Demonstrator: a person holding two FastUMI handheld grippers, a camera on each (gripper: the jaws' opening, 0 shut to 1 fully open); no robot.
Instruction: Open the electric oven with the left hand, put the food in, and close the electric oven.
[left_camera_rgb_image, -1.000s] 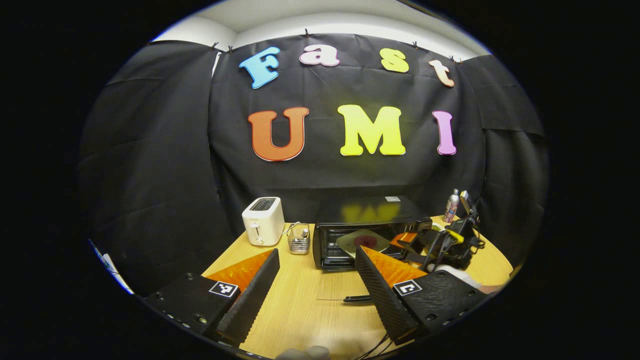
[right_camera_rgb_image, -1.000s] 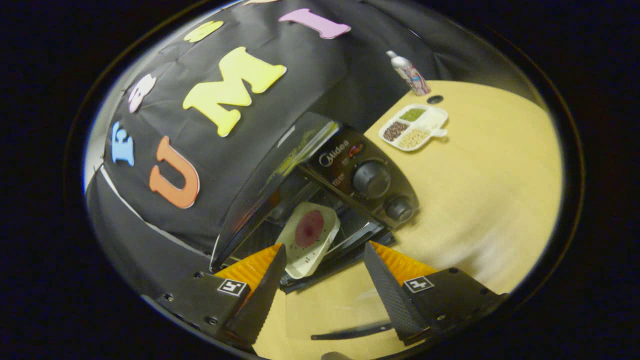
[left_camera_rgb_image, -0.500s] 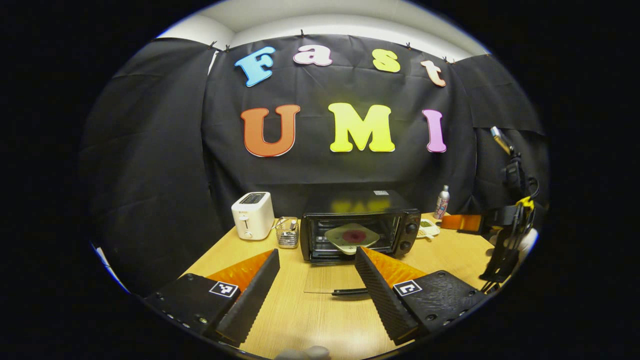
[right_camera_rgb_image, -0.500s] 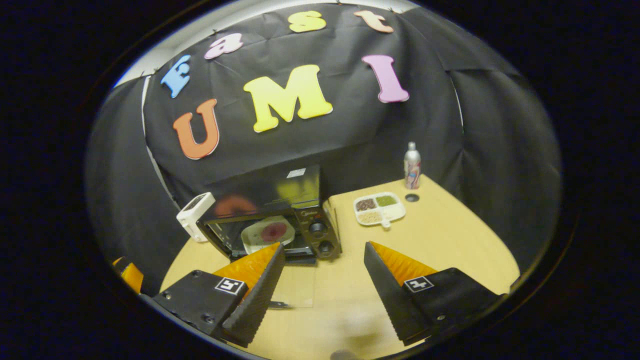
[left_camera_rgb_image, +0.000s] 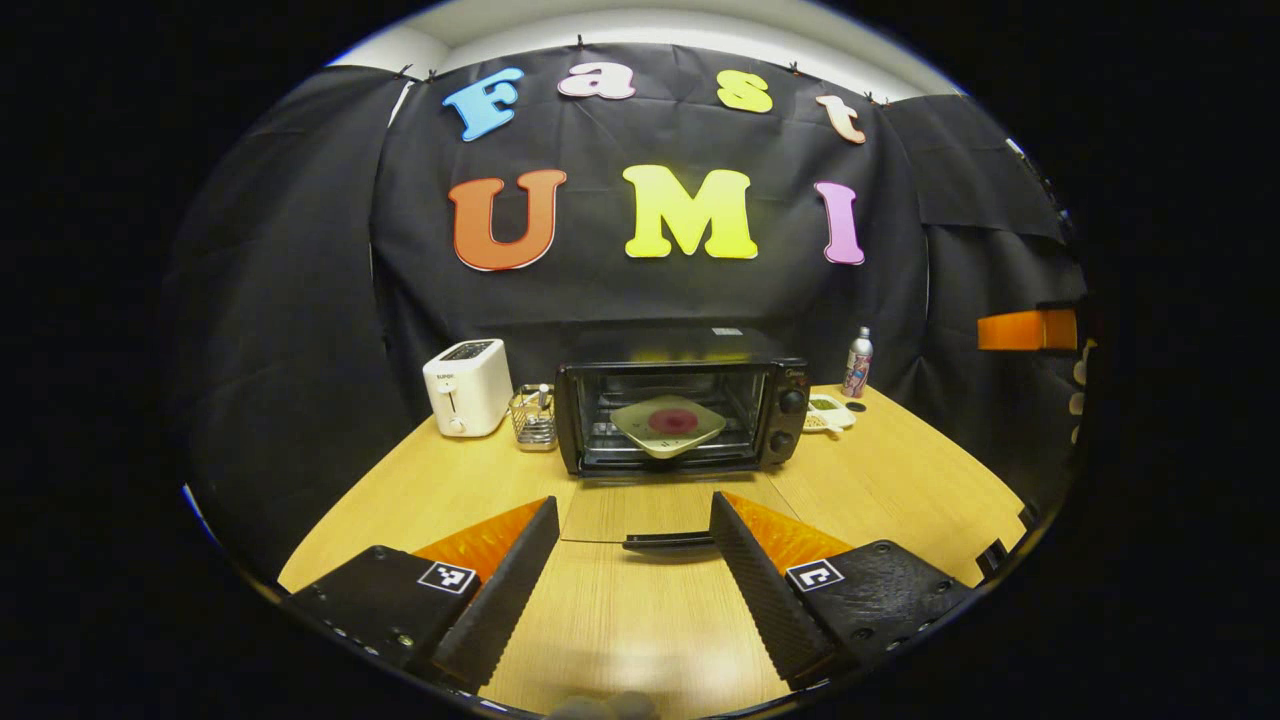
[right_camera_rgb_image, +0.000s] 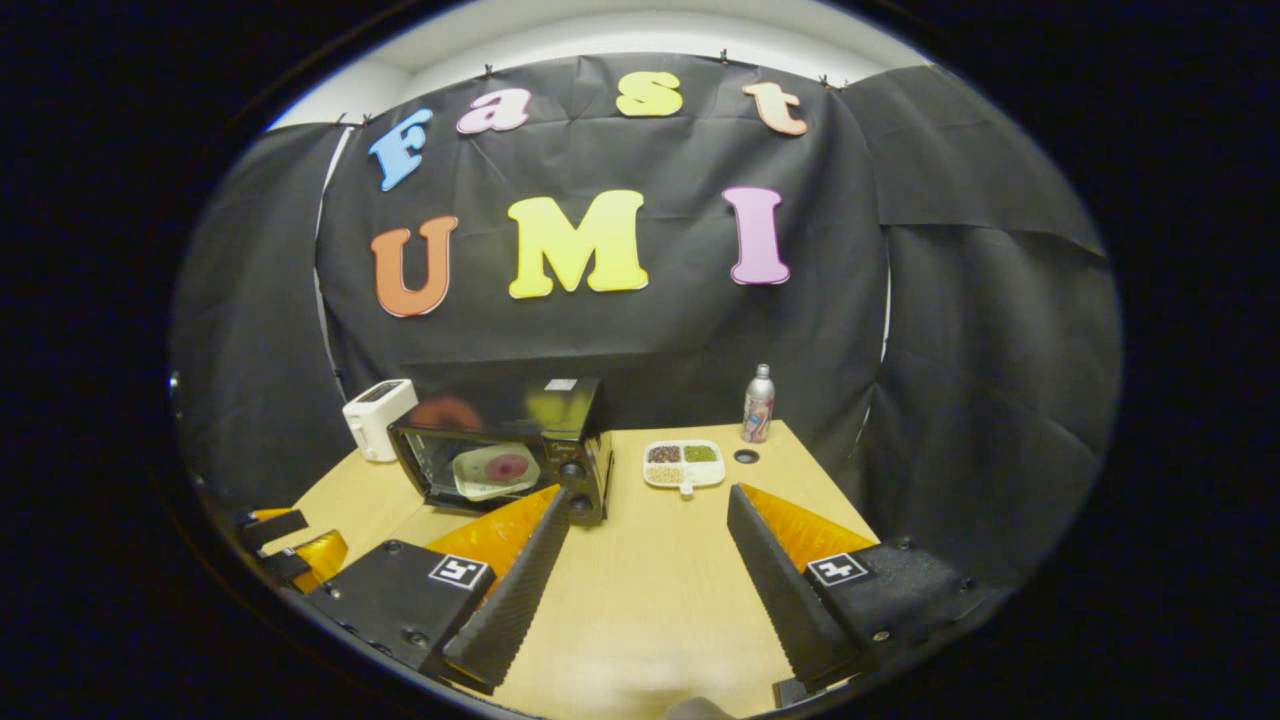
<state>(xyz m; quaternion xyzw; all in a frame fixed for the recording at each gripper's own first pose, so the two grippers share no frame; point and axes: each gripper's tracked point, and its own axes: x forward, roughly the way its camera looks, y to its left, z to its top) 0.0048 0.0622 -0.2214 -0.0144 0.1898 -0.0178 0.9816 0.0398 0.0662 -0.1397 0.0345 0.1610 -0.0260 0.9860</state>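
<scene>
Left claw (left_camera_rgb_image: 633, 580) released, fingers spread, nothing between them, above the worktop (left_camera_rgb_image: 640, 620); right claw (right_camera_rgb_image: 645, 575) likewise released and unloaded; electric oven (left_camera_rgb_image: 680, 415) at worktop's far side, door (left_camera_rgb_image: 660, 510) folded down flat; plate of food (left_camera_rgb_image: 667, 424) sits inside on the rack; toaster (left_camera_rgb_image: 462, 386) left of oven.

The wooden table (left_camera_rgb_image: 900, 480) carries an oven (left_camera_rgb_image: 680, 415), toaster (left_camera_rgb_image: 462, 387), wire basket (left_camera_rgb_image: 532, 417), divided tray (right_camera_rgb_image: 685, 463), bottle (right_camera_rgb_image: 758, 403) and perhaps a small cap (right_camera_rgb_image: 746, 456).
</scene>
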